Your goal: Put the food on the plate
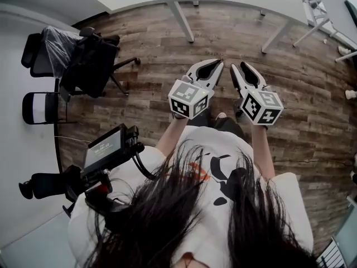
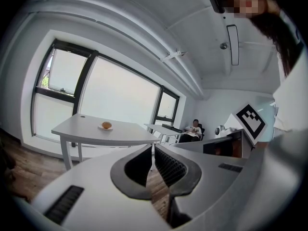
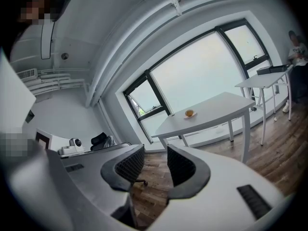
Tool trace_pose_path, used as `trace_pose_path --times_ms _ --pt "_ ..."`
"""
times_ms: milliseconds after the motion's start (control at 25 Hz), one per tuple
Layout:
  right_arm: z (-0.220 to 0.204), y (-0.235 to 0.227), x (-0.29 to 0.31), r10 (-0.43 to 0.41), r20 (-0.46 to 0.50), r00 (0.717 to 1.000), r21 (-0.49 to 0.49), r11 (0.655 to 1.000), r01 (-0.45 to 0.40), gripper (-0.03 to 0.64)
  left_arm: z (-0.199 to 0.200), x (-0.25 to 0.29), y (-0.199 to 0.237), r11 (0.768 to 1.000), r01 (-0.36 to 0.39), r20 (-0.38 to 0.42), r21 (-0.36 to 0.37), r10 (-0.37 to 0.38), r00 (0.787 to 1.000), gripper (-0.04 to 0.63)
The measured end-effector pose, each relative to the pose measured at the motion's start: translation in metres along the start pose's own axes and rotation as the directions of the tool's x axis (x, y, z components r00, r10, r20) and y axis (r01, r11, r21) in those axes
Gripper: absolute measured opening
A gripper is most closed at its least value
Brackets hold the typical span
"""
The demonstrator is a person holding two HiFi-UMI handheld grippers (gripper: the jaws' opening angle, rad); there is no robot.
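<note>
The left gripper (image 2: 154, 147) is clenched on nothing, its ribbed black pads meeting at the tips. The right gripper (image 3: 155, 149) is closed down too and empty, with only a sliver of plank floor (image 3: 279, 143) showing between its pads. Both point roughly level, side by side, so neither looks nearer. The food (image 2: 106, 125), a small round golden lump with no long axis, lies well ahead on a white saucer-like plate (image 2: 100, 128), on a smooth white tabletop (image 2: 77, 125) by the window.
</note>
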State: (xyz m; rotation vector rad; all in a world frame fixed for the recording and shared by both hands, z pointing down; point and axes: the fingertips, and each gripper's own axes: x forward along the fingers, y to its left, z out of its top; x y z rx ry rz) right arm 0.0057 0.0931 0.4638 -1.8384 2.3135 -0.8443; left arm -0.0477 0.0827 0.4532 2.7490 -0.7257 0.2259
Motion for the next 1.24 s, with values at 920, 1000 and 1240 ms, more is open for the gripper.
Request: trace_pose_path --times_ms 920,1000,1240 --pt "0.003 -0.007 -0.004 0.038 -0.024 0.999 -0.017 0.999 -0.039 0.156 0.007 0.010 -0.012 0.999 -0.022 0.005 0.031 0.022 1.000 0.006" --pt "0.003 -0.007 -0.003 0.039 -0.024 0.999 -0.015 0.999 -0.039 0.156 0.007 0.010 -0.012 0.999 -0.023 0.003 0.033 0.023 1.000 0.005" --pt "0.003 -0.013 -0.007 0.026 -0.021 0.999 -0.011 1.000 -0.026 0.156 0.007 0.014 -0.016 0.999 -0.009 0.005 0.033 0.009 1.000 0.006"
